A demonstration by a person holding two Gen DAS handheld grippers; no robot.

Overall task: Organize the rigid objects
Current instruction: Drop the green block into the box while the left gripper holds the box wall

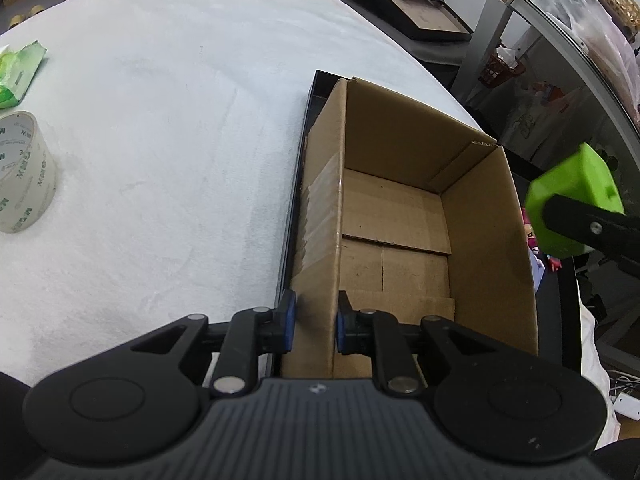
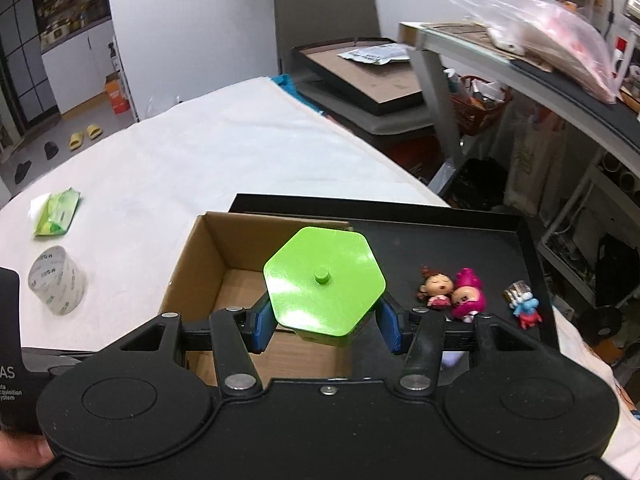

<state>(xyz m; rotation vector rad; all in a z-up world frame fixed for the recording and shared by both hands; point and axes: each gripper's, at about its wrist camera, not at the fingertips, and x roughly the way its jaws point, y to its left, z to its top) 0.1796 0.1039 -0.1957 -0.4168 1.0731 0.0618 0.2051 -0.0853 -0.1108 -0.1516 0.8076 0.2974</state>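
Note:
An open cardboard box (image 1: 404, 208) stands in a black tray (image 2: 460, 236) on the white table. My left gripper (image 1: 315, 322) is shut on the box's left wall, blue pads on either side. My right gripper (image 2: 326, 322) is shut on a green hexagonal container (image 2: 325, 280) and holds it above the box's (image 2: 224, 280) right edge. The green container (image 1: 572, 204) also shows in the left wrist view, beyond the box's right wall. The box is empty inside. Small toy figures (image 2: 452, 290) lie in the tray right of the box.
A roll of clear tape (image 2: 58, 280) and a green packet (image 2: 58, 212) lie on the white cloth (image 1: 160, 120) to the left. A small blue and red figure (image 2: 524, 306) lies at the tray's right. A chair and cluttered glass shelf stand beyond the table.

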